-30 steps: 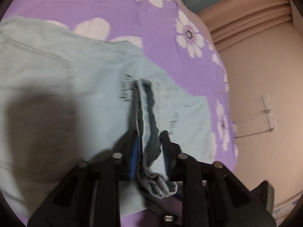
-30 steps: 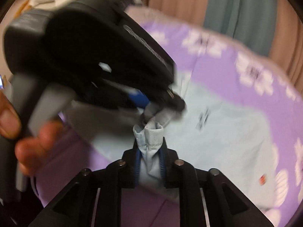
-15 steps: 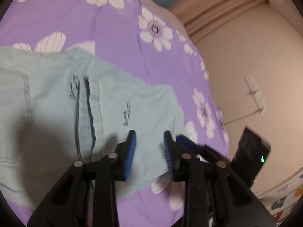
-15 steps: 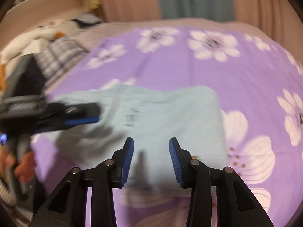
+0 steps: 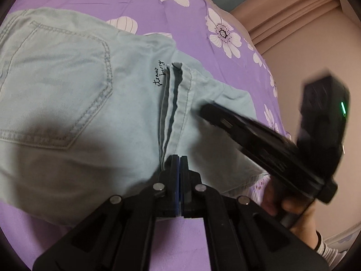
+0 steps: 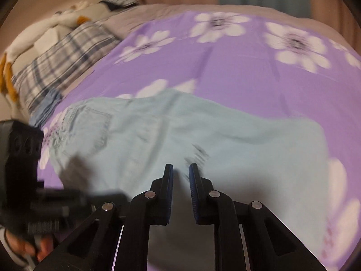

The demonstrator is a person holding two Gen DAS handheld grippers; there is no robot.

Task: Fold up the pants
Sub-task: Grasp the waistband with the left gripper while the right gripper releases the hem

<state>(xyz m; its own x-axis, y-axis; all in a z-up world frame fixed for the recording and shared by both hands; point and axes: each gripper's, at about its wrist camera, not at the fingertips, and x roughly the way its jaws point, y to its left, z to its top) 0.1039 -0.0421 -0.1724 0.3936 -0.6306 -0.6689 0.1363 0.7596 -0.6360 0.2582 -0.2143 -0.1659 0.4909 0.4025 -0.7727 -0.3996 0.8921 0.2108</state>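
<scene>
pants (image 5: 90,103) seemingly under left gripper (image 5: 179,160)

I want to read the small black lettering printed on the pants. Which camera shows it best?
The left wrist view: the lettering is sharp there, beside the stacked hems on the pants. In the right wrist view it is only a motion-blurred dark smear just beyond the right gripper, unreadable.

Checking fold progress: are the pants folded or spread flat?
Folded. The pants lie doubled on the bedspread, leg hems stacked beside the back pocket.
</scene>
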